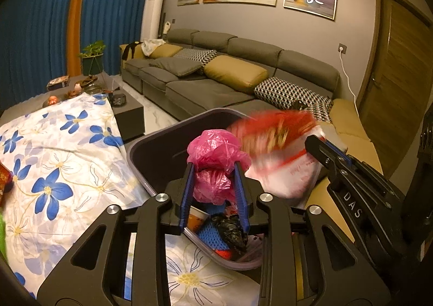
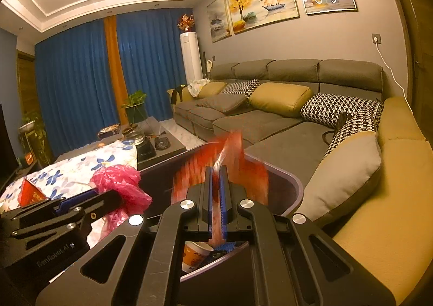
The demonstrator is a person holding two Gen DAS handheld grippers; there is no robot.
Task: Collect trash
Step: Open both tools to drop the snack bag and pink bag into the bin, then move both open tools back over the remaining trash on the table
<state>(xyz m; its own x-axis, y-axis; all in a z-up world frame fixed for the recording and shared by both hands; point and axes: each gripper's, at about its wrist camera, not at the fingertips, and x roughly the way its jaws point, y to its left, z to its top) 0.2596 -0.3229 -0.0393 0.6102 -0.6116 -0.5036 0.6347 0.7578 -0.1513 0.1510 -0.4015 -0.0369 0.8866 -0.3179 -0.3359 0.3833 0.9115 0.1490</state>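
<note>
From my seat, the grey sofa (image 1: 216, 81) fills the far side of the left wrist view from ten to two o'clock, and the floral cloth (image 1: 59, 160) spreads over the surface at nine o'clock. The dark trash bin (image 1: 143, 151) sits at the centre, hard against that cloth's edge; inside it I make out a paper cup (image 1: 196, 220), a blue mesh piece (image 1: 213, 238) and a black bag (image 1: 232, 230).

My left gripper (image 1: 215, 173) is clamped on a crumpled pink plastic bag (image 1: 213, 149), held over the bin's opening. At two o'clock from it, my right gripper (image 2: 216, 184) has its blue pads pressed tight on a red and white wrapper (image 2: 238, 143), also above the bin. That wrapper is smeared by blur, so I can only say it looks like a printed plastic packet. A red packet (image 2: 31, 193) lies on the cloth at nine o'clock in the right wrist view.
</note>
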